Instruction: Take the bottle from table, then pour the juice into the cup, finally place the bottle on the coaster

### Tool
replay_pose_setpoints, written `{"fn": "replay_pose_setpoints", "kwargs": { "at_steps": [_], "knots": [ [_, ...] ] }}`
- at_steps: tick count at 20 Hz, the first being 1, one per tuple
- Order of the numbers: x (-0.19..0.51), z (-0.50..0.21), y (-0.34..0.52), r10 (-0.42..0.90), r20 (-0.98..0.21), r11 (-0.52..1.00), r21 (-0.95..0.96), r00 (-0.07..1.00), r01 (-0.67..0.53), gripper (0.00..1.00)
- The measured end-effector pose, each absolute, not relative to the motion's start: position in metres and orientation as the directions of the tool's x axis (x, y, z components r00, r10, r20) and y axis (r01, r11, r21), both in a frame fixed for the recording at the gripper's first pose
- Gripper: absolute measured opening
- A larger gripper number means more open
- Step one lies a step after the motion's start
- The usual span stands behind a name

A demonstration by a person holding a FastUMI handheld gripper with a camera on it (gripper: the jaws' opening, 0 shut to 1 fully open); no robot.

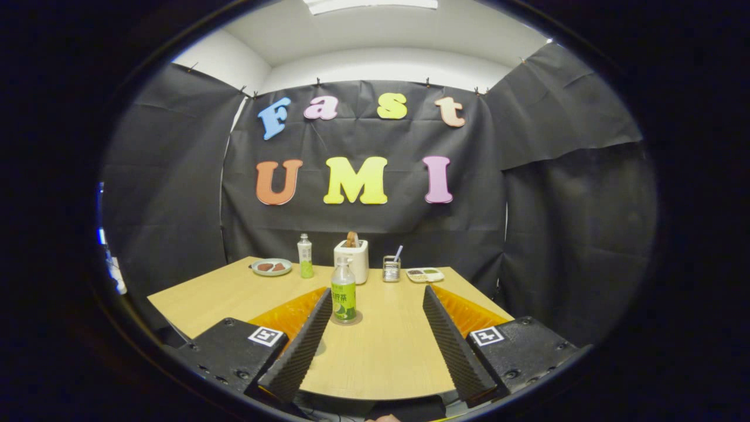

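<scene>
A clear bottle (343,292) with a green label and a white cap stands upright on the wooden table (381,351). Under its base lies a thin round disc (353,319) that looks like a coaster. The bottle stands between my fingers, right beside the tip of the left finger (313,328) and well apart from the right finger (448,334). My gripper (377,290) is open and holds nothing. The bottle looks nearly empty above the label.
Along the table's far edge stand a plate (271,267) with brown food, a second small bottle (304,256), a white toaster (352,260) with bread, a metal holder (391,269) and a small tray (425,274).
</scene>
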State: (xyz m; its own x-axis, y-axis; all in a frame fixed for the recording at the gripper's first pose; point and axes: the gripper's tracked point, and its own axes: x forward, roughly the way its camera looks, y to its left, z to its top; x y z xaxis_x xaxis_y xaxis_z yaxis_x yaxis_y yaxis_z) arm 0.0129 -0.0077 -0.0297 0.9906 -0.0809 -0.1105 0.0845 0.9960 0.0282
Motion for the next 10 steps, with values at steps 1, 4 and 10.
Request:
{"fn": "replay_pose_setpoints", "kwargs": {
  "at_steps": [1, 4, 10],
  "knots": [
    [0.0130, -0.0292, -0.0050, -0.070, -0.106, 0.997, 0.031, 0.992, 0.074, 1.00],
    [0.0117, -0.0240, 0.0014, -0.030, -0.077, 0.998, 0.055, 0.997, 0.034, 1.00],
    [0.0076, -0.0204, -0.0051, -0.036, -0.047, 0.997, 0.073, 0.998, 0.039, 1.00]
  ]
}}
